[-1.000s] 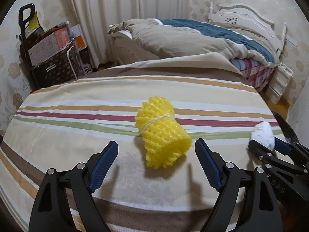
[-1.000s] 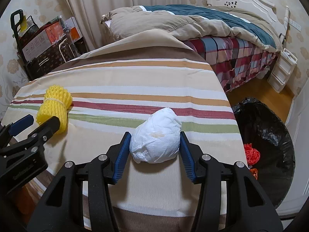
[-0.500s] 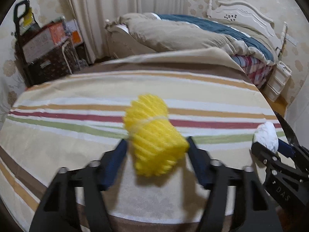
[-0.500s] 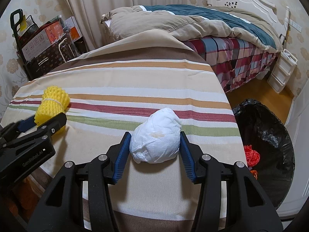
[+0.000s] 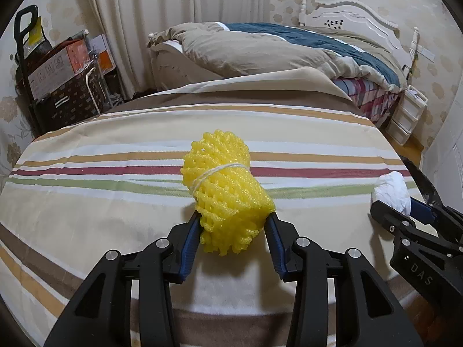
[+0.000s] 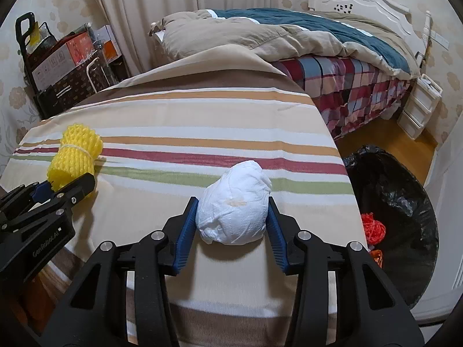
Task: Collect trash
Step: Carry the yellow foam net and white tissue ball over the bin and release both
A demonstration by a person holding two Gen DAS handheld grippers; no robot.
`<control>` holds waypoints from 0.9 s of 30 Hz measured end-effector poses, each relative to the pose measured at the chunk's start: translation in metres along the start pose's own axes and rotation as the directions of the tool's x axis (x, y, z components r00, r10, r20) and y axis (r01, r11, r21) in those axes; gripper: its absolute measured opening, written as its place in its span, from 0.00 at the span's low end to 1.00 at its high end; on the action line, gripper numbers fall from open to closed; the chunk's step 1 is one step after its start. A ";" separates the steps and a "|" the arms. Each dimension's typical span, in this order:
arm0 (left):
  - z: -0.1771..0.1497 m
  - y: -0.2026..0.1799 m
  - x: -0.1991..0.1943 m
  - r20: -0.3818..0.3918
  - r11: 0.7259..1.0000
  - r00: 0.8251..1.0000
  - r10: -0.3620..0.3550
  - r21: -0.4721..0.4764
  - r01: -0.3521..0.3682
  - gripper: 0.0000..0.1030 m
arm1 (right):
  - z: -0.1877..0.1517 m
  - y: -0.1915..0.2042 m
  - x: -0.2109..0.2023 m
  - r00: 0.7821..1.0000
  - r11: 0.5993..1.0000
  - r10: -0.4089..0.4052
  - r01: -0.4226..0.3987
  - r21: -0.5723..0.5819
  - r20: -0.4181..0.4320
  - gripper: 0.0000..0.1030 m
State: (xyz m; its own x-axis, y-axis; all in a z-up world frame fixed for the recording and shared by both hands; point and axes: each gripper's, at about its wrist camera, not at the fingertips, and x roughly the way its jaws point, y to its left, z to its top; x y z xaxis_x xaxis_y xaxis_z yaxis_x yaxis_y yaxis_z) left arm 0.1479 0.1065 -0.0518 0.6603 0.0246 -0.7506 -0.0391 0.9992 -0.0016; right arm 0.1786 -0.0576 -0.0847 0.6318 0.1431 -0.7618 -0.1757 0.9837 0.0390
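left claw point(image 5: 233, 231) clamped the yellow foam net point(image 5: 227, 193) on the striped tabletop point(image 5: 115, 202); right claw point(image 6: 231, 225) clamped the white wad point(image 6: 234, 205). black trash bag point(image 6: 405, 202) beside the tabletop, partly cut off.

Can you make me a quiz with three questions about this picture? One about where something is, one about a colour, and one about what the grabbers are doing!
1. Where is the black trash bag?
A. On the striped cloth
B. On the floor to the right of the table
C. On the bed

2. What colour is the foam net roll?
A. Yellow
B. Green
C. Purple

3. What is the right gripper doing?
A. Hanging open over nothing
B. Squeezing the white wad
C. Holding a box

Answers:
1 B: the bag sits on the wooden floor past the table's right edge.
2 A: the roll in the left gripper is bright yellow.
3 B: both blue pads press the wad's sides.
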 end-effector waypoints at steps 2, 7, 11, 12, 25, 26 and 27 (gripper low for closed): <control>-0.003 -0.004 -0.004 0.006 1.000 1.000 -0.005 0.010 0.005 0.41 | -0.004 -0.001 -0.003 1.000 1.000 -0.001 0.001 0.003 0.003 0.43; -0.008 -0.013 -0.014 0.018 0.999 1.000 -0.022 0.029 0.021 0.41 | -0.013 -0.007 -0.013 1.000 1.000 -0.010 0.010 0.016 0.014 0.43; -0.011 -0.023 -0.023 0.030 0.998 0.999 -0.039 0.048 0.038 0.41 | -0.020 -0.015 -0.025 0.999 0.999 -0.017 0.016 0.036 0.029 0.43; -0.012 -0.026 -0.025 0.034 0.998 0.998 -0.044 0.052 0.042 0.41 | -0.021 -0.018 -0.028 0.999 0.999 -0.020 0.018 0.041 0.034 0.43; -0.014 -0.092 -0.052 0.088 0.980 0.985 -0.149 0.142 0.136 0.41 | -0.040 -0.079 -0.076 0.989 0.986 -0.109 0.095 0.135 0.101 0.43; -0.014 -0.100 -0.053 0.091 0.978 0.983 -0.160 0.153 0.145 0.41 | -0.041 -0.085 -0.078 0.988 0.984 -0.116 0.101 0.144 0.103 0.43; -0.014 -0.106 -0.054 0.093 0.975 0.981 -0.169 0.162 0.152 0.41 | -0.042 -0.091 -0.081 0.987 0.982 -0.124 0.107 0.154 0.106 0.43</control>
State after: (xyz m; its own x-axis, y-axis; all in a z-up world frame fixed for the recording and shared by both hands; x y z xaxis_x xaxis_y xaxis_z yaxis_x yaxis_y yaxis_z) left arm 0.1059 -0.0008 -0.0198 0.7242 -0.1415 -0.6750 0.1836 0.9830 -0.0091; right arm 0.1116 -0.1636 -0.0541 0.7249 0.0303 -0.6882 0.0118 0.9983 0.0563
